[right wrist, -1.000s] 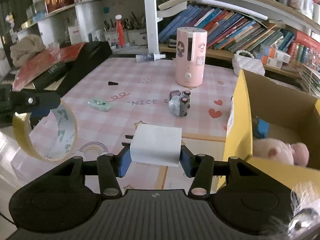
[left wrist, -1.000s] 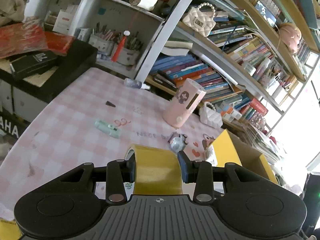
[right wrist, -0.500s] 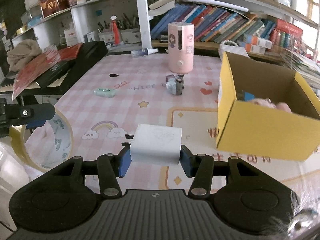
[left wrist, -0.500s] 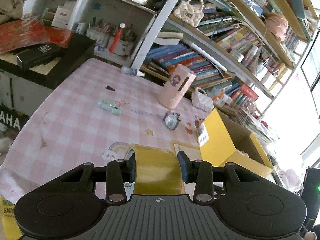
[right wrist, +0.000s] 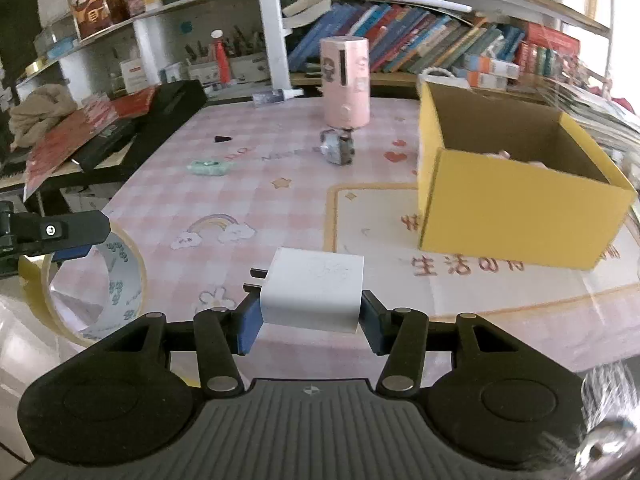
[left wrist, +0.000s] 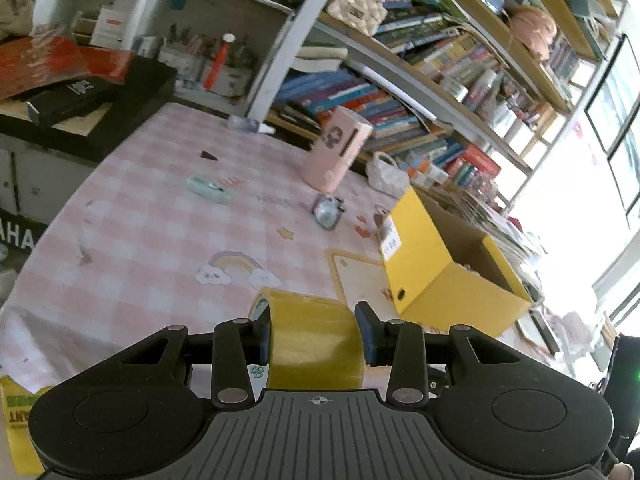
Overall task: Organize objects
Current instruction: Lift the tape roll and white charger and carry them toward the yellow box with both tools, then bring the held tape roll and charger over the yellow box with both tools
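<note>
Left gripper had the yellow tape roll clamped tight. Yellow box sat at two o'clock, pink canister around twelve.

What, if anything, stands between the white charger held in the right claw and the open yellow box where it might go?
Nothing visible does. The white charger sits clamped in the right claw, and only bare tablecloth lies between it and the yellow box. The box's near wall rises ahead, so the charger would probably need lifting over that rim.
</note>
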The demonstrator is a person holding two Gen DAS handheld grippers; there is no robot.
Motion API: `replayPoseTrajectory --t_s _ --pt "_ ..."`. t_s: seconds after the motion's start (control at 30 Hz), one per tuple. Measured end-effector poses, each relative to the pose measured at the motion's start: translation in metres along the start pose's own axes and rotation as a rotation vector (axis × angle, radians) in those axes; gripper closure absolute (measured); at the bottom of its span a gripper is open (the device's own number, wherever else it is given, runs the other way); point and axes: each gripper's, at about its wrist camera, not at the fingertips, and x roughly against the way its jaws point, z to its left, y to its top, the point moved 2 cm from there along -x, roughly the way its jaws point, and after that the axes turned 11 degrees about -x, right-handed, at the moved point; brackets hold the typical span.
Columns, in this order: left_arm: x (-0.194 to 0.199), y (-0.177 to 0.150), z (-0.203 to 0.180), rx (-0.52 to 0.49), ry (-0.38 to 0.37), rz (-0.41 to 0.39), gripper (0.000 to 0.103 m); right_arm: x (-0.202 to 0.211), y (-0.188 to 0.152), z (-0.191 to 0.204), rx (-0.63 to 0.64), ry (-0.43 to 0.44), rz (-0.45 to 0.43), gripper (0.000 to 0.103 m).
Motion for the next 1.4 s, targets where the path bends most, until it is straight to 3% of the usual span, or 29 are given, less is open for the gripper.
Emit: replayPoseTrajectory --t_s 0.7,1.1,1.4 --pt "-0.031 -0.007 -0.056 -0.131 -0.177 0.082 0.065 0.043 -0.03 -0.061 -0.181 -0.167 -0.036 0.055" --pt "-0.066 -0.002 -0.101 -0.204 -0.269 0.121 0.065 0.055 -0.03 -0.11 -0.285 -0.257 -0.052 0.055" --pt "-0.082 0.01 -0.125 -0.241 -0.293 0.098 0.065 0.054 -0.016 -0.138 -0.31 -0.279 -0.066 0.055"
